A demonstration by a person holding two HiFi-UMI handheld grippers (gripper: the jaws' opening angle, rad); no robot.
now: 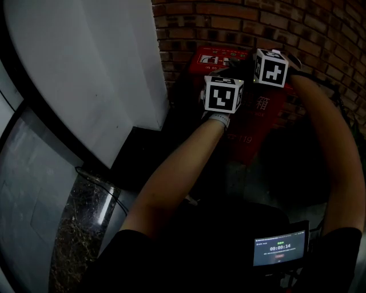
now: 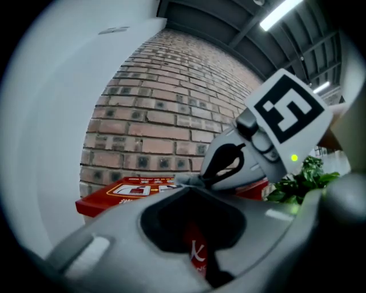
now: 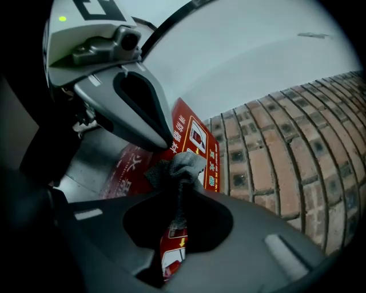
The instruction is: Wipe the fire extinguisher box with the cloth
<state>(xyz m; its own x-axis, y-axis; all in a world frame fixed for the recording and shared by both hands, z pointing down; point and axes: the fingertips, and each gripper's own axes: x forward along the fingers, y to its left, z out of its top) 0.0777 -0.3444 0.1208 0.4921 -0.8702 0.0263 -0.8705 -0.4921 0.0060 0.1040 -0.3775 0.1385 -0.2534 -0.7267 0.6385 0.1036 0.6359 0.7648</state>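
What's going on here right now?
Two hand-held claws are at the red fire extinguisher box, which stands against the brick wall. The right claw is shut on a grey cloth, bunched at the box's top. The left claw is close beside it, shut with nothing in it.

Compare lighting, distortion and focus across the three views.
Head view: underexposed, the fire extinguisher box in shadow, only the small screen glowing. Left gripper view: brighter, the ceiling light glaring, the brick wall bowed by the wide lens. Right gripper view: dark vignetted edges, bricks curved likewise, the cloth clamped in the right hand-held gripper fairly sharp.
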